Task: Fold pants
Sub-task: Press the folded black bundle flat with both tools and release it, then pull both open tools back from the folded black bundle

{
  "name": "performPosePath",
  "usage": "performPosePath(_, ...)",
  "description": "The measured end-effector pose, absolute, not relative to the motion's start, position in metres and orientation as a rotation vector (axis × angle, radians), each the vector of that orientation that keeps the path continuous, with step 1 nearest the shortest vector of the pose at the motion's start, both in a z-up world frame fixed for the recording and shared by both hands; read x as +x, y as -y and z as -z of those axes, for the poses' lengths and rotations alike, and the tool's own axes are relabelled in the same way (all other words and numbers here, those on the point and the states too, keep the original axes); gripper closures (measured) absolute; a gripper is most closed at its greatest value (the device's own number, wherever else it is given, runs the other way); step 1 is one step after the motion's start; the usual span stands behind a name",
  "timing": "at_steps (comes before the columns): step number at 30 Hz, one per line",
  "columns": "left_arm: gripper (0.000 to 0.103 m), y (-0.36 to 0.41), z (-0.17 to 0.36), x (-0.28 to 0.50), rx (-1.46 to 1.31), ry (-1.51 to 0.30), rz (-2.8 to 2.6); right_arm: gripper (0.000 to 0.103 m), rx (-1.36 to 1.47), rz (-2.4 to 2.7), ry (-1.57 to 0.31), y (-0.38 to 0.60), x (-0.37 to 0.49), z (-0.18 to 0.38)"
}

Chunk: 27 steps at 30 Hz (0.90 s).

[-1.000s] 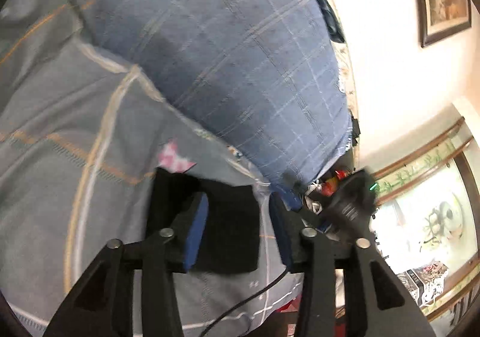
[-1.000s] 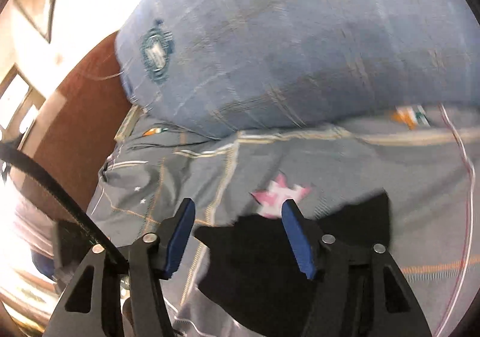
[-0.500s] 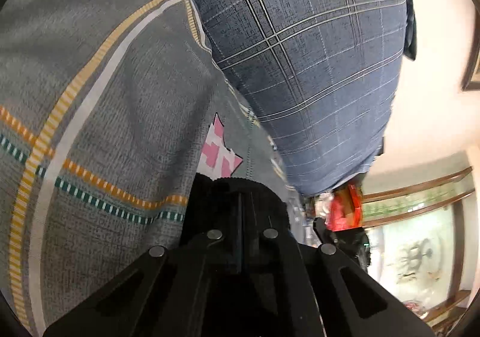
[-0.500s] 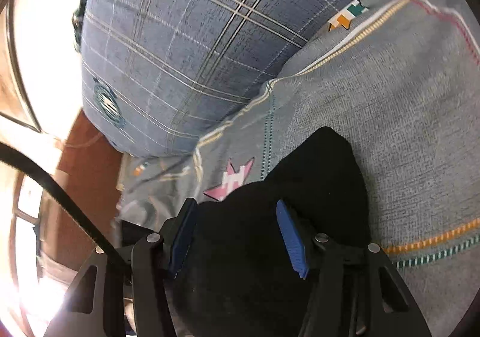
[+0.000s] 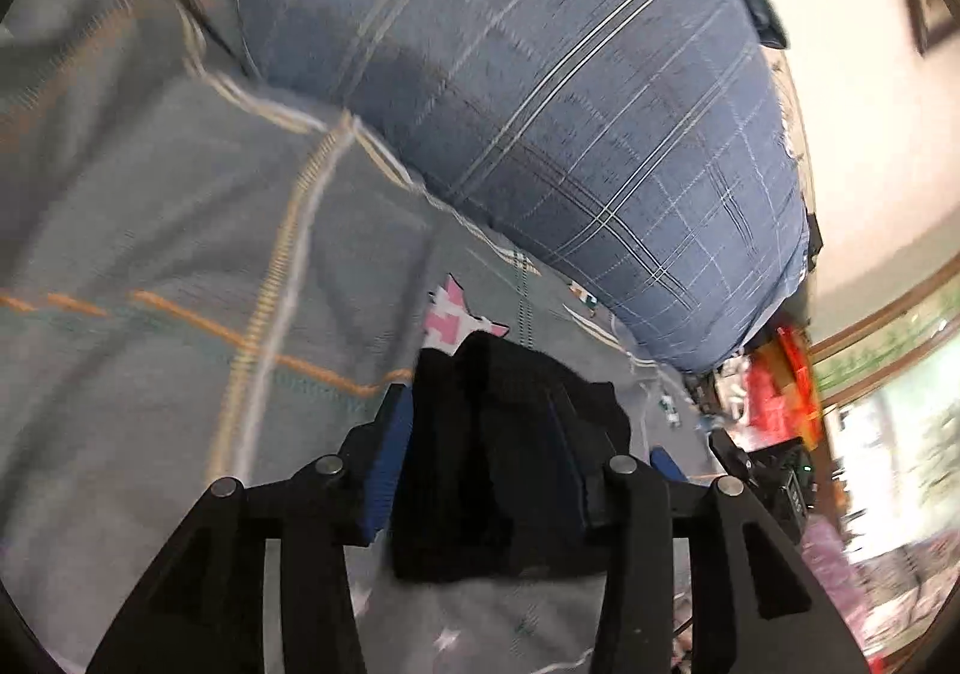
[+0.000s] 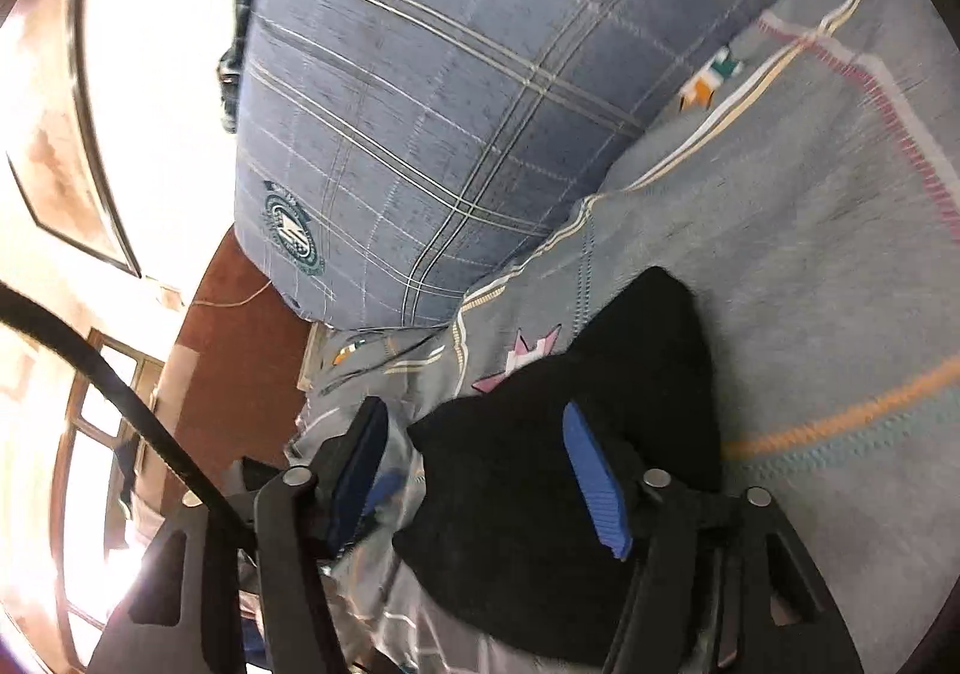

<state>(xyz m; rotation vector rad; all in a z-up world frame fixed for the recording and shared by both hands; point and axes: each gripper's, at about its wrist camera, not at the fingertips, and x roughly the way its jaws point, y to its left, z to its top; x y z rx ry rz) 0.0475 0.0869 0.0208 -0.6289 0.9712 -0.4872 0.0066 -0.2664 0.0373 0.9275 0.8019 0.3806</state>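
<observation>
The black pants (image 5: 498,464) lie bunched on the grey bedsheet (image 5: 150,230), between the opening jaws of the left gripper (image 5: 480,434). The right gripper (image 6: 474,470), also opening, straddles their edge without pinching.

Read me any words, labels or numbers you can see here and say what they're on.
No text can be read.
Round emblem on the blue plaid pillow: its ring lettering is too small and blurred.
Black pants and grey bedsheet: no writing shows.
</observation>
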Motion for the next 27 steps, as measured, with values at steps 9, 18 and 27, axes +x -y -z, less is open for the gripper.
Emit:
performPosePath(9,0.058,-0.073,-0.043,-0.026,-0.436,-0.914,0.373,0.033,0.792,-0.228,-0.77,0.255,-0.099,-0.046)
performPosePath(18,0.039,-0.033,-0.057,-0.106,-0.171,-0.862,0.238,0.033,0.593,-0.091,-0.752,0.21,-0.158,-0.058)
performPosePath(27,0.027,-0.001,-0.085,-0.156,0.027,-0.712,0.18,0.032,0.459,-0.067,-0.691,0.183,-0.183,-0.078)
